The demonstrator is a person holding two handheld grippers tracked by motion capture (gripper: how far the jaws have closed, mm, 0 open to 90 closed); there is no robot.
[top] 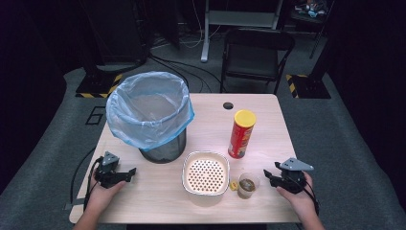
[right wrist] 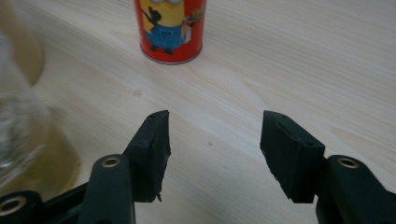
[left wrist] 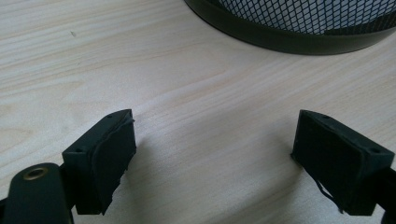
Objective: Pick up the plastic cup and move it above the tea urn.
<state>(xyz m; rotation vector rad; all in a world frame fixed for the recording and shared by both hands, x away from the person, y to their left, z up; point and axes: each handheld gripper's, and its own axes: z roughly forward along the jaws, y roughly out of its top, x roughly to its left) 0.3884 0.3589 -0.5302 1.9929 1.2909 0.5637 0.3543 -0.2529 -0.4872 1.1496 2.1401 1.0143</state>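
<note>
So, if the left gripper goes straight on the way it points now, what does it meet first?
Probably the mesh waste bin, at its black base: the left gripper, jaws open, points at it across bare tabletop.

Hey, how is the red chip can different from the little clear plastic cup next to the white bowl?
The tall red cylindrical chip can stands much higher than the small clear plastic cup. The can is opaque with a yellow lid on top; the cup is see-through, open-topped, with brownish contents. The can sits farther back, the cup near the front edge. Both stand upright on the light wooden table.
</note>
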